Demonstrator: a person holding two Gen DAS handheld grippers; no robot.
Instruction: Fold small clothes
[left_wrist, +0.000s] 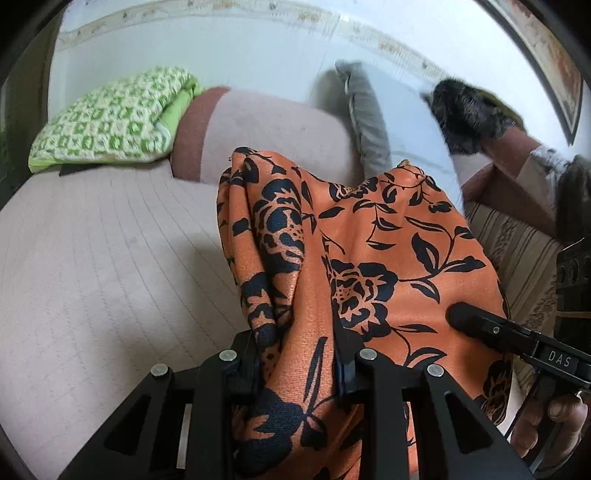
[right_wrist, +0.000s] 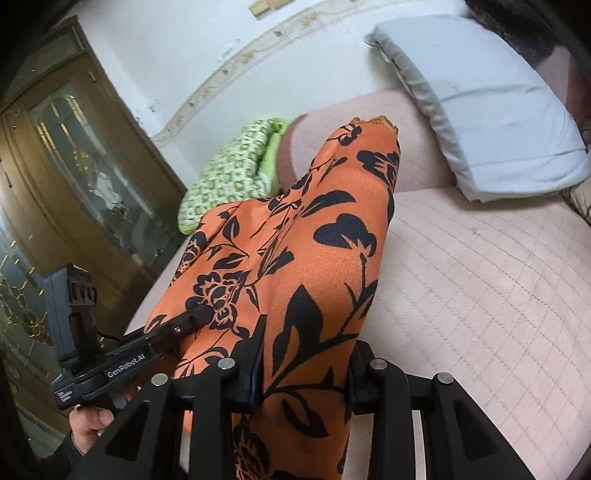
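An orange garment with a black flower print (left_wrist: 369, 251) hangs lifted above the bed between both grippers; it also fills the middle of the right wrist view (right_wrist: 306, 258). My left gripper (left_wrist: 299, 362) is shut on a bunched part of the cloth. My right gripper (right_wrist: 306, 369) is shut on another part of it. In the left wrist view the right gripper's finger (left_wrist: 476, 321) presses the cloth from the right. In the right wrist view the left gripper's finger (right_wrist: 192, 317) touches the cloth from the left.
A pale pink quilted bed (left_wrist: 110, 258) lies under the garment. A green and white folded blanket (left_wrist: 110, 122), a pink bolster (left_wrist: 258, 129) and a grey-white pillow (right_wrist: 480, 103) lie at its head. A wooden glass-door cabinet (right_wrist: 74, 166) stands at the left.
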